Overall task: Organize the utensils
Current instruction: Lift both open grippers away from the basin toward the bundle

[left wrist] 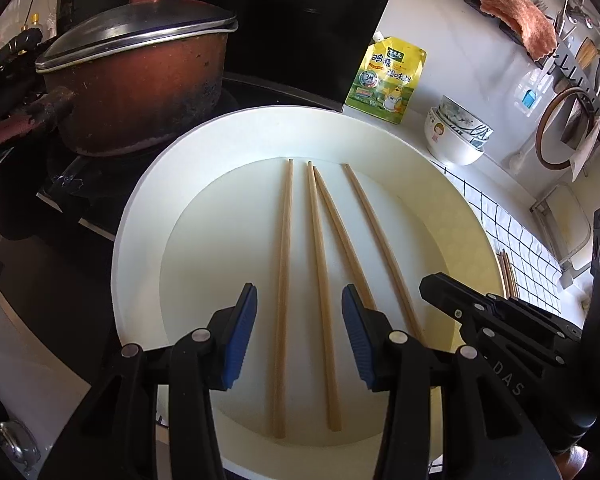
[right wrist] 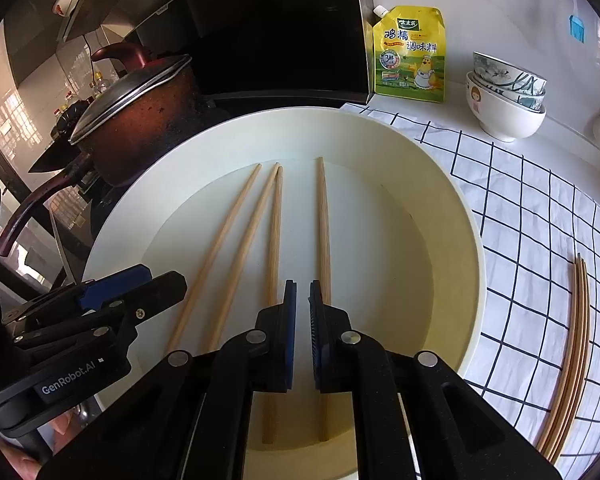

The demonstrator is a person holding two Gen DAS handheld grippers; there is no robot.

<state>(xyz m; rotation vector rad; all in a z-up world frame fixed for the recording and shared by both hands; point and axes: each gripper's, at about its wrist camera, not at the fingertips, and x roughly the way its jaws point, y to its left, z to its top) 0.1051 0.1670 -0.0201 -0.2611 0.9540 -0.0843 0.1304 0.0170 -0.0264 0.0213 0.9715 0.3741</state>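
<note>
left wrist view: the left gripper (left wrist: 299, 334) stands part open, holding nothing, over two of the four chopsticks (left wrist: 320, 280) in the white plate (left wrist: 140, 216).

right wrist view: the right gripper (right wrist: 302, 334) is closed and empty; those chopsticks (right wrist: 274, 280) run ahead of it, spare chopsticks (right wrist: 576, 344) well to its right.

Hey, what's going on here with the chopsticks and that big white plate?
A person is sorting chopsticks with two grippers. Four chopsticks lie in the white plate; more chopsticks wait on the checked cloth. The left hand-held gripper is open above the plate, holding nothing. The right hand-held gripper is shut and empty.
</note>
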